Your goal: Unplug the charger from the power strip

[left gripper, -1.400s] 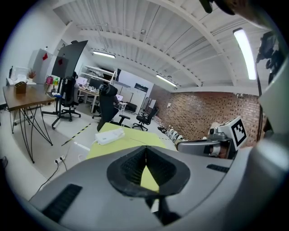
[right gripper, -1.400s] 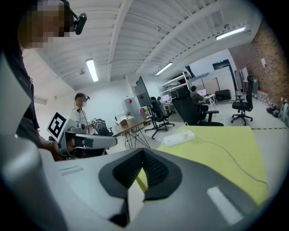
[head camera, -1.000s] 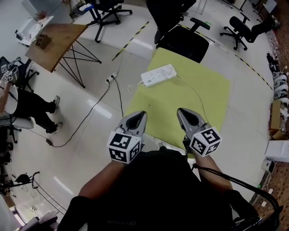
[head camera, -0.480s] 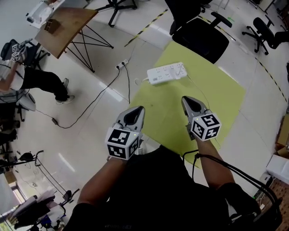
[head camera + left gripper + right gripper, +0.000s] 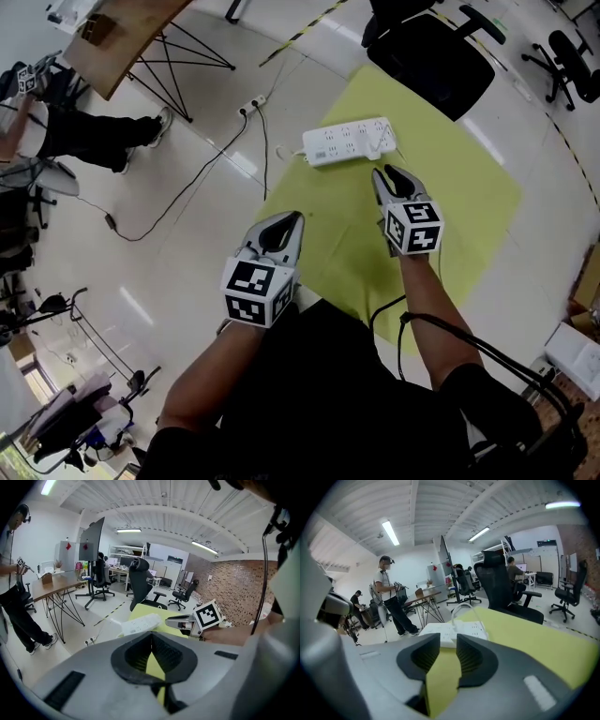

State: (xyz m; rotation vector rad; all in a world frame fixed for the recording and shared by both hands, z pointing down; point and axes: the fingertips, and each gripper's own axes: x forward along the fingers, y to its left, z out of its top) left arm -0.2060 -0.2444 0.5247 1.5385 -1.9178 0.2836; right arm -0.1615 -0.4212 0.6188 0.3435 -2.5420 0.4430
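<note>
Power strip (image 5: 347,142) lies just beyond the right tongs (image 5: 386,171), just opening, empty; left tongs (image 5: 292,216) closed.

Showing white on the power strip (image 5: 342,143), glowing yellow-green across the mat (image 5: 459,187), wearing black over the chair (image 5: 431,61), running yellow-and-black stripes along the floor tape (image 5: 303,36), showing brown on the wooden tabletop (image 5: 122,37), gleaming pale grey on the floor (image 5: 187,244)

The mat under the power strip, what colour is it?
The mat is plain yellow-green, beneath the white power strip. The head view shows it best.
</note>
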